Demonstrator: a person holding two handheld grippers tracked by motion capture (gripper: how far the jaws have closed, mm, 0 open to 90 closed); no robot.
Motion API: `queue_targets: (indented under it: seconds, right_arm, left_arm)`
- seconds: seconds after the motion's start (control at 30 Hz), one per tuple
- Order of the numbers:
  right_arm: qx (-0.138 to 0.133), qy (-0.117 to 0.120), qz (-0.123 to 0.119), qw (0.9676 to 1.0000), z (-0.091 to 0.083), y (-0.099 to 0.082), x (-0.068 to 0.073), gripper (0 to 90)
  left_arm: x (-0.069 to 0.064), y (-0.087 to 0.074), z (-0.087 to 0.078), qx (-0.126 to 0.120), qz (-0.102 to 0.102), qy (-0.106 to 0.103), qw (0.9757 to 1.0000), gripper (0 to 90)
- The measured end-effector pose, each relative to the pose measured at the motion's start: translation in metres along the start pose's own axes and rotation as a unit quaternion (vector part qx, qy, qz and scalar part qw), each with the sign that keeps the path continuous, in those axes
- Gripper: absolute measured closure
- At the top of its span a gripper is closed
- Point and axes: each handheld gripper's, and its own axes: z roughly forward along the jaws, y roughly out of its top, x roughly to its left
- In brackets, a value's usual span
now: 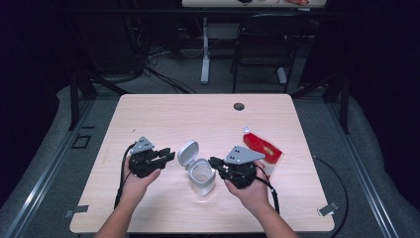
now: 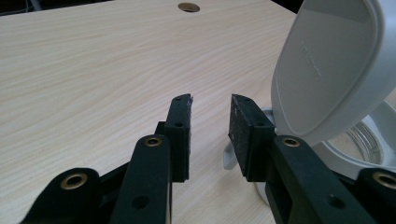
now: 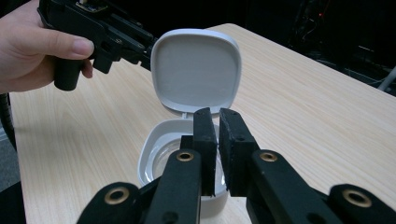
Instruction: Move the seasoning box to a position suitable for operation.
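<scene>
Here the white container (image 1: 200, 177) stands near the middle of the surface (image 1: 163, 114), its hinged lid (image 1: 188, 152) raised, between 2 tools. The left tool (image 1: 167, 155), jaws half apart and empty, sits just beside the lid; the right tool (image 1: 214, 161), jaws narrow and empty, hovers at the rim. The work looks like lid handling; next, a careful push on the lid. Faint embossed lettering on the lid is unreadable.

Each claw, left (image 1: 166, 154) and right (image 1: 214, 161), is built of matte black plastic, with brass-ringed screw holes set along both jaws. A grey three-cornered plate is mounted on top, and a black cable is trailed behind. Forearms are left bare, no sleeves.
</scene>
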Motion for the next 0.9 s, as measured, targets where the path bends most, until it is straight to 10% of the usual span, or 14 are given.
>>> queue_targets:
  seconds: [0.57, 0.9]
  right_arm:
    - [-0.005, -0.028, -0.003, 0.9996, -0.048, -0.027, -0.006, 80.0]
    - [-0.013, -0.032, 0.035, 0.9988, -0.061, -0.056, -0.014, 77.7]
  left_arm:
    - [0.001, -0.015, -0.011, 0.002, -0.011, -0.006, 0.9999, 69.9]
    - [-0.006, -0.034, -0.003, 0.003, 0.000, -0.014, 0.9999, 69.8]
